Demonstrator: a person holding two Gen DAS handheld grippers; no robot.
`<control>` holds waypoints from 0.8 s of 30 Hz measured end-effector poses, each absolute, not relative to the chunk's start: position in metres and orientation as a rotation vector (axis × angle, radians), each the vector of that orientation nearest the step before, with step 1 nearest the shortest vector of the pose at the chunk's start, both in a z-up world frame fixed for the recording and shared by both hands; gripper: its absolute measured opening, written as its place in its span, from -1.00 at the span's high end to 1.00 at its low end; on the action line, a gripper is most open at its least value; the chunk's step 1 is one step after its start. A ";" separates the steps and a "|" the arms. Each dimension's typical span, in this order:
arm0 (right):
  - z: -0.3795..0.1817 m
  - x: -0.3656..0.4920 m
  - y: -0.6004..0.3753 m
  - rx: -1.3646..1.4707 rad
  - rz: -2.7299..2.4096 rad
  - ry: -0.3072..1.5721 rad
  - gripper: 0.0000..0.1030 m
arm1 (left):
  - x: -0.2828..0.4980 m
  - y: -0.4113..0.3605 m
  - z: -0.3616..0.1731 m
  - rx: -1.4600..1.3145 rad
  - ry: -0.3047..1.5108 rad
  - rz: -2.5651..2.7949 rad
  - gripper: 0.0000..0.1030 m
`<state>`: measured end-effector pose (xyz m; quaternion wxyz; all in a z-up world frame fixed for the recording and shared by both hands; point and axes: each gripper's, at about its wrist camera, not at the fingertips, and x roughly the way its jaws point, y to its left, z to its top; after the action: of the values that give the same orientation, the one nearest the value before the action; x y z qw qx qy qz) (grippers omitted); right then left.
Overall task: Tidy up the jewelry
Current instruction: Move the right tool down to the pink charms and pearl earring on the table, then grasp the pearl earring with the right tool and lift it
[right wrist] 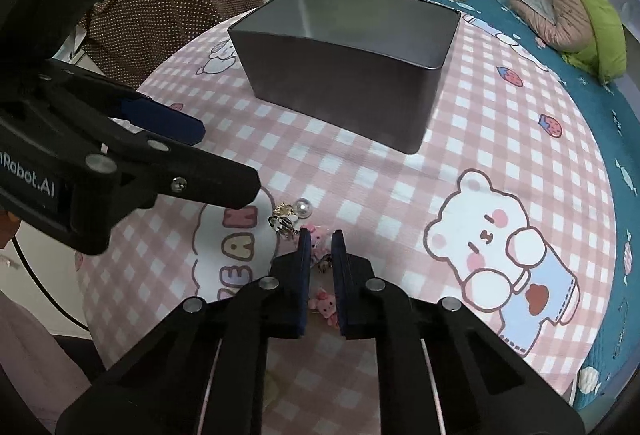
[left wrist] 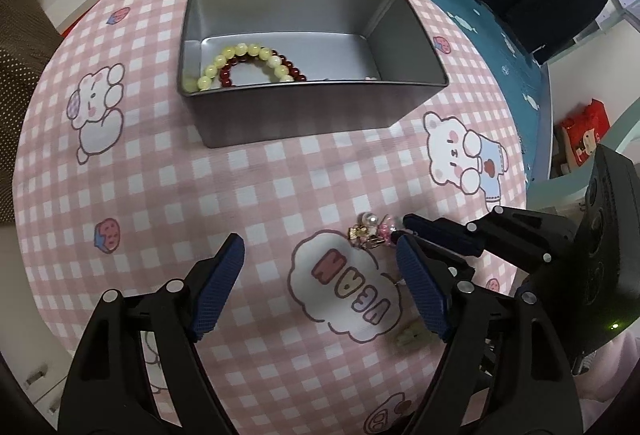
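My right gripper (right wrist: 321, 235) is narrowed almost shut, pads (right wrist: 305, 255) on either side of a pink bear charm (right wrist: 318, 240). I can't tell whether they actually clamp it or just bracket it. A second pink bear charm (right wrist: 325, 305) lies on the cloth between the fingers, nearer the camera. Just to the left of the tips sits a pearl-and-gold earring (right wrist: 294, 213), apart from the pads.

My left gripper (left wrist: 320, 255) is wide open and holds nothing, low over the pink checked tablecloth (left wrist: 248, 179). Its right pad (left wrist: 420, 291) sits just beside the earring cluster in that view, where the right gripper's tips reach in.

The metal tin (left wrist: 304, 115) stands at the far side of the table, well apart from both grippers. Inside it, a yellow bead bracelet (left wrist: 240, 55) and a dark red bead bracelet (left wrist: 256, 65) lie touching at the left end.
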<state>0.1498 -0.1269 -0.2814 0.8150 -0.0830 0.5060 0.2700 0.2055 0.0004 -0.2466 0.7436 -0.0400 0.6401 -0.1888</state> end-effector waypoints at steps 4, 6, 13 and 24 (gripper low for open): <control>-0.278 0.151 -0.135 -0.146 0.547 1.084 0.82 | 0.207 -0.005 -0.246 -0.085 1.405 -0.434 -0.41; -0.274 0.151 -0.141 -0.141 0.532 1.073 0.82 | 0.208 -0.010 -0.248 -0.084 1.408 -0.449 -0.32; -0.263 0.149 -0.163 -0.110 0.459 1.050 0.82 | 0.209 -0.031 -0.254 -0.061 1.422 -0.508 -0.14; -0.255 0.148 -0.191 -0.068 0.369 1.039 0.82 | 0.214 -0.056 -0.277 -0.062 1.462 -0.525 0.41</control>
<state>0.1483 -0.1906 -0.2550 0.8512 -0.0325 0.4936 0.1753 0.2135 -0.0561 -0.2767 0.7127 -0.0278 0.6598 -0.2367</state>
